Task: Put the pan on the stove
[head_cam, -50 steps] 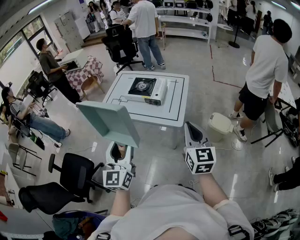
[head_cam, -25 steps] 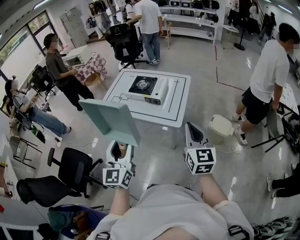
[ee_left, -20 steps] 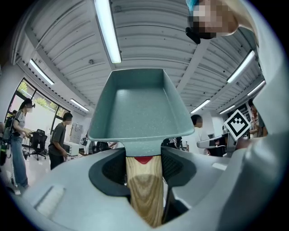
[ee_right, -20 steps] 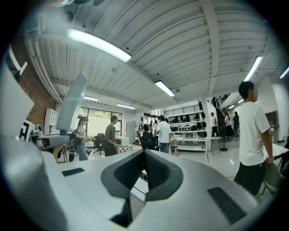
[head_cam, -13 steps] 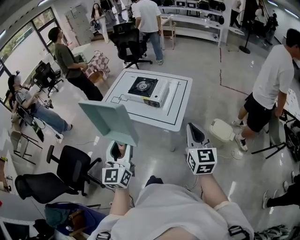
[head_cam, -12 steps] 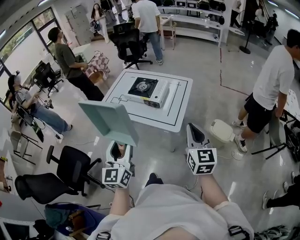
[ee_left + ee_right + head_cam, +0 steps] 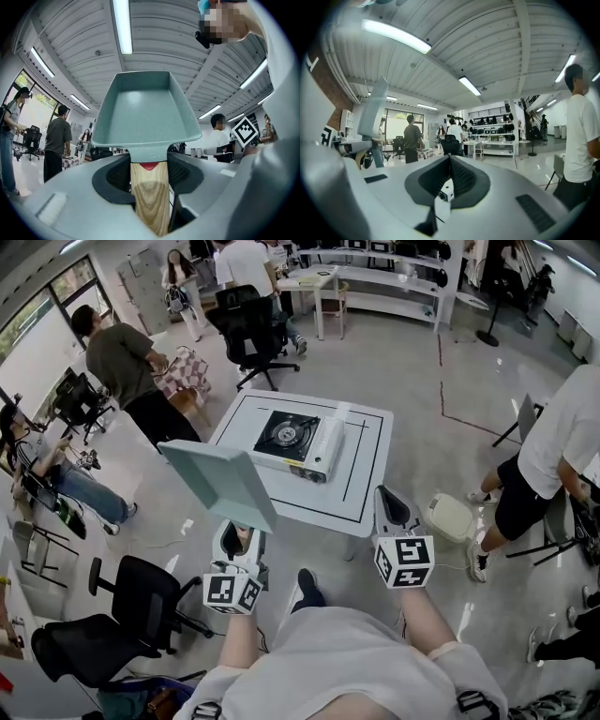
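You are looking down on a white square table (image 7: 367, 486) that is standing on a glossy light floor (image 7: 412, 381). Black lines (image 7: 354, 463) are running across its top. A portable stove (image 7: 298, 442) is sitting directly on the table, left of centre, with its black burner section lying toward your left. A pale bin-like container (image 7: 452, 518) is resting on the floor near the table's right side.

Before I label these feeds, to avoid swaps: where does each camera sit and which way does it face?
Head view: on the head, facing steeply down at table and stove; left gripper, right gripper, forearms show.
Left gripper view: on that gripper, facing the ceiling; jaws clamp the pan by its handle.
Right gripper view: on that gripper, facing level toward shelves; jaws shut, empty.
All three show the pan.
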A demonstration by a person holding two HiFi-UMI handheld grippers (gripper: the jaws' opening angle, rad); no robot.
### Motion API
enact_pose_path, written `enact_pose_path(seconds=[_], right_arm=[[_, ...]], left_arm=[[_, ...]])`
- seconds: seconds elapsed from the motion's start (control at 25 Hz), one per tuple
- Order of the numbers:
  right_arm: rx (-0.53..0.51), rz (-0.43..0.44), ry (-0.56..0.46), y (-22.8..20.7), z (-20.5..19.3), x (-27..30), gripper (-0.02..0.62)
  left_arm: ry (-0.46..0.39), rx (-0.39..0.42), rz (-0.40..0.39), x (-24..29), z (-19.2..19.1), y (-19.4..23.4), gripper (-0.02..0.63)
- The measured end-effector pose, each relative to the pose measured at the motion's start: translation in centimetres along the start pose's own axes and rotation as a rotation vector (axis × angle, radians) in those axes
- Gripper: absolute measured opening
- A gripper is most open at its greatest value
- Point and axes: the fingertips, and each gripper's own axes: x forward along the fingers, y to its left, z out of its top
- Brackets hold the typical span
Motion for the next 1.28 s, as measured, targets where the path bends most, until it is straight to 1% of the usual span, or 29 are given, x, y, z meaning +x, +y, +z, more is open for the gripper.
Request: enact_pose_path(seconds=[0.16, 0.36, 0.52, 0.8, 0.96, 1.08, 1.28], right_arm=[[0.003, -0.03, -0.006, 0.2, 1.2, 7.1, 0.009], [0.016, -0.068, -0.015, 0.4, 2.3, 14.6, 0.009], [0.016, -0.072, 0.001, 0.1, 2.7, 18.7, 0.009], [0.008, -0.054, 0.025, -2.0, 2.9, 23.0, 0.009], [-0.004, -0.03, 0.037, -3.3, 3.0, 24.4, 0.009], [-0.002, -0.031, 0.038, -4.6, 3.0, 25.1, 0.009], [0.014, -0.043, 0.058, -6.0, 2.3, 25.3, 0.009]], left_arm=[[0.005, 0.001, -0.052, 6.0, -0.1, 4.7, 0.201], [0.002, 0.028, -0.113, 12.5, 0.3, 10.0, 0.201], [0.005, 0.011, -0.125, 16.6, -0.1, 12.5, 0.201], [0.035, -0.011, -0.108, 20.8, -1.8, 13.5, 0.201], [0.06, -0.019, -0.091, 22.3, -2.8, 13.1, 0.201], [0.077, -0.023, -0.088, 23.6, -3.7, 13.0, 0.201], [0.144, -0.063, -0.08, 24.9, -6.2, 13.1, 0.201]])
